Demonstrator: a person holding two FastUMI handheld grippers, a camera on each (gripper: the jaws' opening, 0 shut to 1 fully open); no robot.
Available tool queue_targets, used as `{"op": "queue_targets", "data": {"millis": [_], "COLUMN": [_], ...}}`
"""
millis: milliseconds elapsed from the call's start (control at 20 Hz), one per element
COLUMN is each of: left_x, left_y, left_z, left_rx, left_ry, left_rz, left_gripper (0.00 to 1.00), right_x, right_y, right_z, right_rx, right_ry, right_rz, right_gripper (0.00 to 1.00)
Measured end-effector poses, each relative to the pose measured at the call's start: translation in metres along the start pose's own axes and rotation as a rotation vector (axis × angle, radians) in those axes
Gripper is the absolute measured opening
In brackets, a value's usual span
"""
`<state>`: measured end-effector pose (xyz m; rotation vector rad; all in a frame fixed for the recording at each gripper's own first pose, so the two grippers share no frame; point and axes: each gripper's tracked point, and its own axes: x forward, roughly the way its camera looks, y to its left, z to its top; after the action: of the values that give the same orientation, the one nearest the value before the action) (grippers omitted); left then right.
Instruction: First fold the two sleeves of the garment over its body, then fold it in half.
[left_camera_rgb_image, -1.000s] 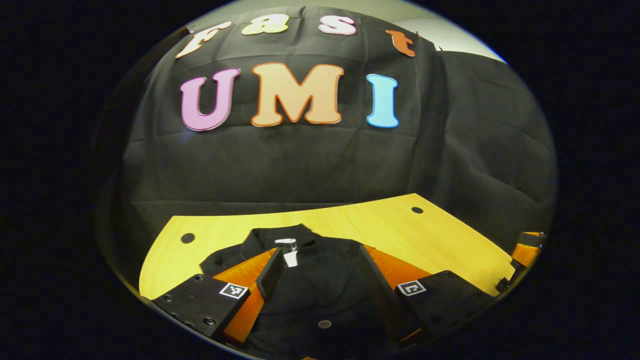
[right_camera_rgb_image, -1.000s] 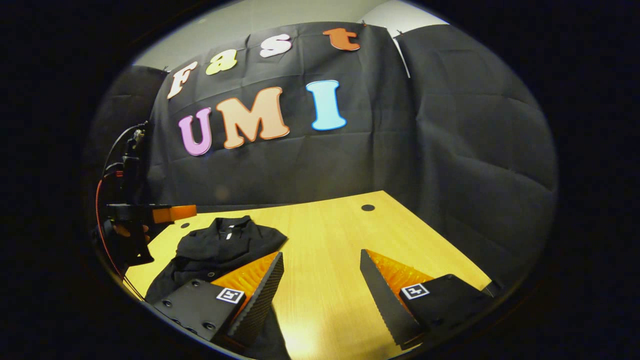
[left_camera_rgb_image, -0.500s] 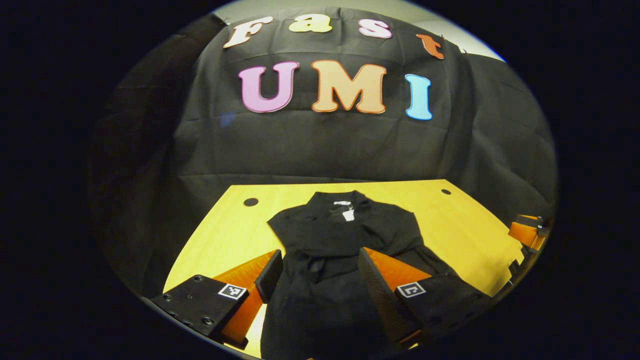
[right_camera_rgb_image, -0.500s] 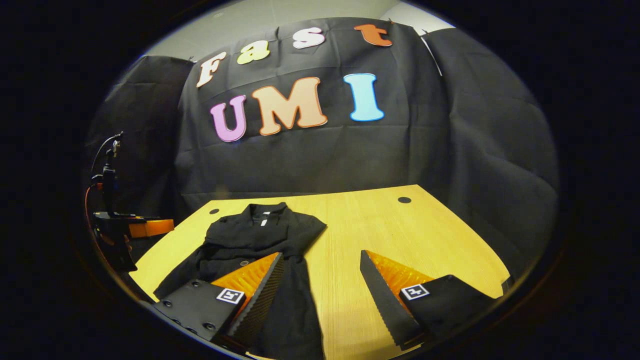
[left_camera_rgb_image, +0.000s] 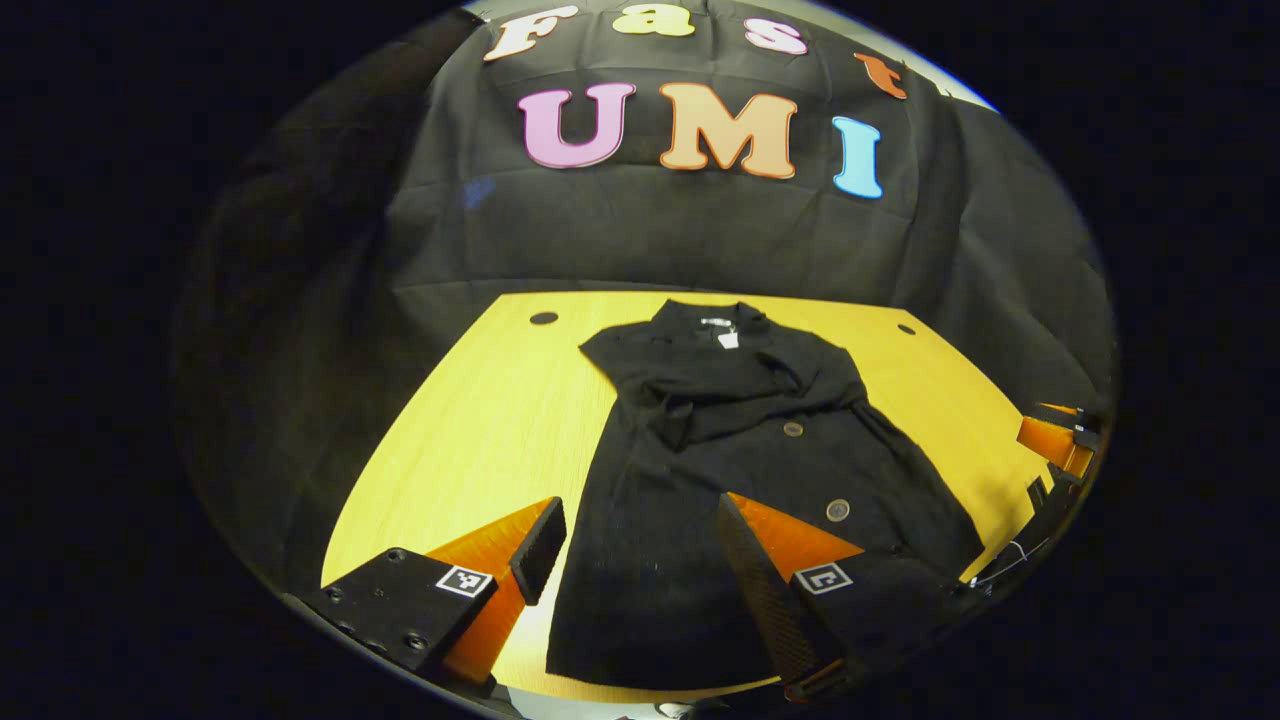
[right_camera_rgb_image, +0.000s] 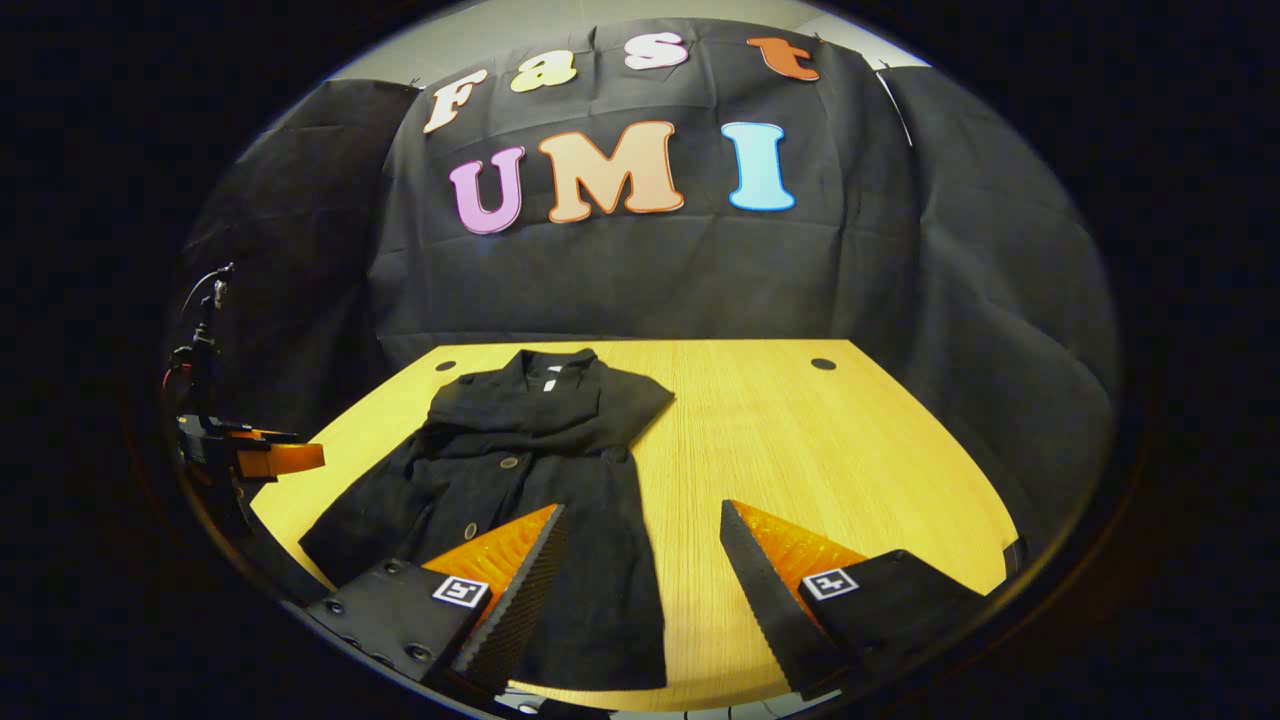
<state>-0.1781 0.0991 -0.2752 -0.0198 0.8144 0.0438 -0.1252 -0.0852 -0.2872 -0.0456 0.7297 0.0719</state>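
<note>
A black buttoned garment (left_camera_rgb_image: 740, 450) lies flat on the yellow table (left_camera_rgb_image: 470, 430), collar and white label at the far end, hem near me. Cloth is folded across its chest. My left gripper (left_camera_rgb_image: 635, 545) hovers open above the near hem and grips nothing. In the right gripper view the garment (right_camera_rgb_image: 530, 470) lies left of centre on the table (right_camera_rgb_image: 800, 450). My right gripper (right_camera_rgb_image: 640, 540) is open and empty, with one finger over the garment's near edge and the other over bare wood. Each gripper also appears in the other's view: the right gripper (left_camera_rgb_image: 1055, 440), the left gripper (right_camera_rgb_image: 250, 455).
Black cloth walls close the booth behind and beside the table. Two small round holes (right_camera_rgb_image: 823, 364) (right_camera_rgb_image: 446, 366) mark the table's far corners. Bare wood stretches to the right of the garment in the right gripper view. A cabled stand (right_camera_rgb_image: 200, 340) rises at the far left.
Both grippers have drawn back from the collar end toward the near edge, still open. The garment, close under the left gripper before, now shows at full length.
</note>
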Motion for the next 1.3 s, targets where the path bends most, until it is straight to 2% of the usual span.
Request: {"op": "queue_targets", "data": {"millis": [50, 300, 350, 450, 500, 550, 600, 700, 750, 800, 850, 950, 1000, 1050, 1200, 1300], "left_x": [-0.001, -0.009, -0.011, -0.013, -0.012, -0.013, -0.012, -0.011, -0.01, -0.009, -0.008, -0.01, -0.009, -0.01, -0.009, -0.01], "left_y": [0.001, 0.016, 0.019, 0.024, 0.026, 0.027, 0.027, 0.028, 0.027, 0.027, 0.026, 0.025, 0.025, 0.025, 0.025, 0.024], "left_z": [-0.009, -0.056, -0.066, -0.083, -0.089, -0.096, -0.101, -0.108, -0.114, -0.118, -0.122, -0.123, -0.124, -0.125, -0.125, -0.125], "left_rx": [-0.004, -0.011, -0.012, -0.01, -0.008, -0.008, -0.009, -0.012, -0.014, -0.018, -0.022, -0.019, -0.015, -0.015, -0.005, -0.003], "left_ry": [0.017, 0.104, 0.121, 0.149, 0.16, 0.172, 0.182, 0.194, 0.203, 0.213, 0.224, 0.218, 0.219, 0.221, 0.201, 0.189], "left_rz": [0.002, 0.031, 0.038, 0.05, 0.054, 0.058, 0.058, 0.063, 0.064, 0.063, 0.063, 0.065, 0.063, 0.059, 0.048, 0.042], "left_gripper": [0.94, 0.94, 0.94, 0.94, 0.94, 0.95, 0.95, 0.94, 0.95, 0.95, 0.95, 0.95, 0.95, 0.95, 0.95, 0.95], "right_x": [0.0, -0.006, -0.007, -0.007, -0.007, -0.007, -0.007, -0.005, -0.003, -0.002, -0.002, 0.0, 0.001, -0.005, -0.002, 0.0], "right_y": [0.001, 0.004, 0.004, 0.004, 0.004, 0.004, 0.004, 0.006, 0.006, 0.006, 0.006, 0.007, 0.006, 0.007, 0.009, 0.011], "right_z": [-0.01, -0.063, -0.073, -0.089, -0.097, -0.103, -0.11, -0.12, -0.125, -0.13, -0.135, -0.147, -0.152, -0.158, -0.157, -0.157], "right_rx": [-0.005, -0.02, -0.031, -0.043, -0.04, -0.035, -0.03, -0.023, -0.023, -0.027, -0.033, -0.052, -0.063, -0.071, -0.043, -0.041], "right_ry": [0.017, 0.135, 0.156, 0.193, 0.214, 0.232, 0.25, 0.278, 0.294, 0.311, 0.328, 0.366, 0.386, 0.406, 0.402, 0.393], "right_rz": [-0.001, 0.002, 0.001, 0.0, 0.0, -0.001, -0.002, -0.001, -0.002, -0.005, -0.005, -0.009, -0.013, -0.007, -0.001, 0.006], "right_gripper": [0.94, 0.98, 0.94, 0.94, 0.98, 0.94, 0.98, 0.98, 0.94, 0.98, 0.94, 0.94, 0.98, 0.94, 0.97, 0.93]}}
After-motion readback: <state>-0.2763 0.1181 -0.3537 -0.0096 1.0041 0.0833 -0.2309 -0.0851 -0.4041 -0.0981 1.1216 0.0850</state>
